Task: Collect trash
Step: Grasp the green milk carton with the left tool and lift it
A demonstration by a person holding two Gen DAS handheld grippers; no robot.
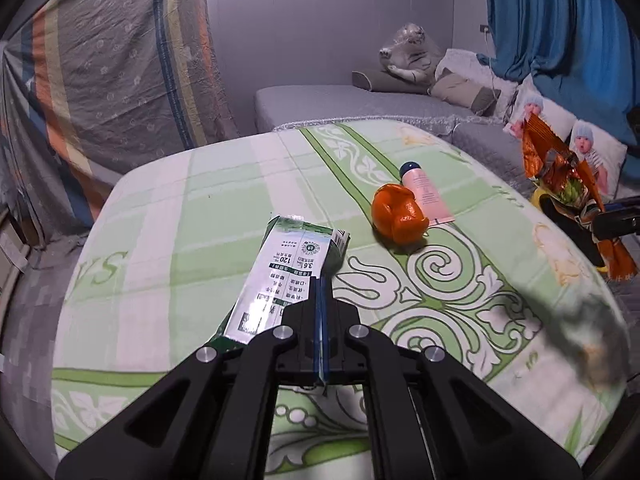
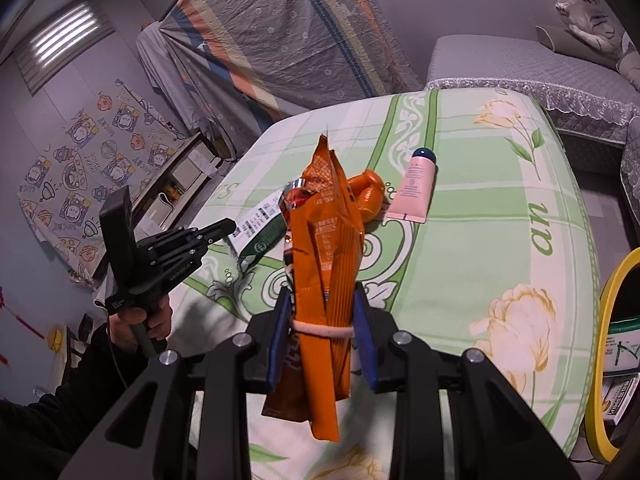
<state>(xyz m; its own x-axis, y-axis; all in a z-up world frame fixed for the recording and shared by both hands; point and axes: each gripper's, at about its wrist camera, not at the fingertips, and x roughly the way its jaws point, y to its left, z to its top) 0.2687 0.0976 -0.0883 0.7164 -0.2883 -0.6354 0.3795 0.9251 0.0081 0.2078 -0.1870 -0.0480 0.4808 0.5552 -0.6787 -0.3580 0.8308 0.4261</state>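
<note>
My left gripper is shut on the edge of a flattened green and white carton that lies on the bed; it also shows in the right wrist view. My right gripper is shut on an orange snack bag, bound with a pale rubber band, held above the bed; the bag also shows at the right of the left wrist view. A crumpled orange wrapper and a pink tube with a dark cap lie on the bed past the carton.
The bed has a green floral sheet. A yellow-rimmed bin with cartons inside stands at the bed's right side. A grey sofa with pillows lies behind. A draped striped cloth hangs at the far left.
</note>
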